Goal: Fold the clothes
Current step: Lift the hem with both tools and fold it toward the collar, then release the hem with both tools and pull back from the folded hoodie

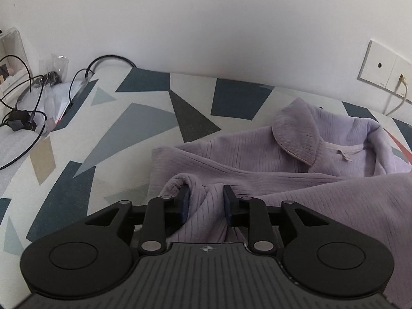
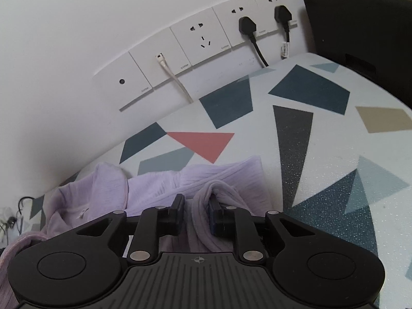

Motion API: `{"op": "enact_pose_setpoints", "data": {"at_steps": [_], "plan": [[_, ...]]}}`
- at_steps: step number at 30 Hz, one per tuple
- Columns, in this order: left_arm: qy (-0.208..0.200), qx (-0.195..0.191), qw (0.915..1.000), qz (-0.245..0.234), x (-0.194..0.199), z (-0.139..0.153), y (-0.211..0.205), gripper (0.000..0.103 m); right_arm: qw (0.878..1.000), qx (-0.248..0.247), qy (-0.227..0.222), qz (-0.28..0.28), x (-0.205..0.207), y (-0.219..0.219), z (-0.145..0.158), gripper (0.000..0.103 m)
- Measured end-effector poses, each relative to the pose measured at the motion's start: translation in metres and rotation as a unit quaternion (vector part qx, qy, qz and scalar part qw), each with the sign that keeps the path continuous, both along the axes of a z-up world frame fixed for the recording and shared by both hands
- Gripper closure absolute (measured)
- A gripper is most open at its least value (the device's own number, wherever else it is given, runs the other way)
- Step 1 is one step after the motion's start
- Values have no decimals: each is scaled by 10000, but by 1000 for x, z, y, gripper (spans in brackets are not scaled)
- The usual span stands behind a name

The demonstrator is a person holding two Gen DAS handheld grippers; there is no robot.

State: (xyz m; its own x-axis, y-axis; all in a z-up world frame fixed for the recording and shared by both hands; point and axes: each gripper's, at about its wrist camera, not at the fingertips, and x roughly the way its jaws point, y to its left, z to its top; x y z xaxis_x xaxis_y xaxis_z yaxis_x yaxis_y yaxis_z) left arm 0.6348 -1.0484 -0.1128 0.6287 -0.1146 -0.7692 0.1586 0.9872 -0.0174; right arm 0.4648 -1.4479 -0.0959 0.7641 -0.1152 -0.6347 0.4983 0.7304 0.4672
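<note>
Lilac ribbed knit, soft and plush: a collared garment [image 1: 296, 159] spread rumpled over a table [image 1: 108, 139] with a matte white top printed in navy, grey, tan and coral triangles and quadrilaterals, pushed against a white wall [image 1: 206, 25]. Left gripper [image 1: 206, 200] low over the near edge of the fabric, aimed along the table toward the wall, black fingers [image 1: 184, 200] pinching a bunched fold of the knit. Right gripper [image 2: 195, 209] likewise low and level, angled toward a row of white wall sockets [image 2: 203, 41], blue-padded fingers [image 2: 213, 216] clamped on a rolled ridge of the same cloth. Rounded collar flap [image 1: 296, 134] turned outward, small neck label [image 1: 343, 153] beneath. Two black plugs [image 2: 247, 25] seated in the sockets; tangled black cables [image 1: 23, 113] and clear plastic bags at the far left.
</note>
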Motion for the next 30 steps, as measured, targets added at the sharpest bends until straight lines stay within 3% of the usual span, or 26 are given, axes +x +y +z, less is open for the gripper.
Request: {"op": "enact_pose_setpoints", "data": {"at_steps": [3,7,8,9,10,11,14,18,20,23,26,30], "plan": [[267,-117,9995,-96,10,6,8,56,9984,489,-158,-247,-7,-5,4,73],[456,-667,9966,-142,13,25,30,52,9905,991,-372,-873,-24,-6,20,59],[311,-725,9968,-113,8,35,35,51,9877,1019,-414,-1115,-31,-3,28,53],[69,-749,9971,-96,1,48,40,42,9854,942,-498,-1325,-43,3,36,48],[-178,-789,9967,-104,-9,60,45,36,9868,868,-580,-1237,-55,9,43,41],[-430,-847,9954,-140,-19,72,50,28,9860,746,-717,-1309,-68,16,50,40],[-763,-1240,9886,-392,-49,93,68,19,9839,511,-989,-1396,-103,37,66,39],[-233,-1795,9805,-760,-83,79,90,16,9919,512,-668,-954,-148,74,62,37],[125,-1873,9794,-745,-96,61,101,16,9952,349,-404,-820,-158,98,52,38],[495,-1600,9847,-480,-108,36,114,16,9988,-294,-165,-360,-147,138,43,38],[540,-1440,9875,-332,-110,28,122,16,9956,-898,-196,198,-127,171,46,36],[511,-1480,9875,-154,-106,27,131,16,9904,-1182,-294,653,-85,197,51,35]]}}
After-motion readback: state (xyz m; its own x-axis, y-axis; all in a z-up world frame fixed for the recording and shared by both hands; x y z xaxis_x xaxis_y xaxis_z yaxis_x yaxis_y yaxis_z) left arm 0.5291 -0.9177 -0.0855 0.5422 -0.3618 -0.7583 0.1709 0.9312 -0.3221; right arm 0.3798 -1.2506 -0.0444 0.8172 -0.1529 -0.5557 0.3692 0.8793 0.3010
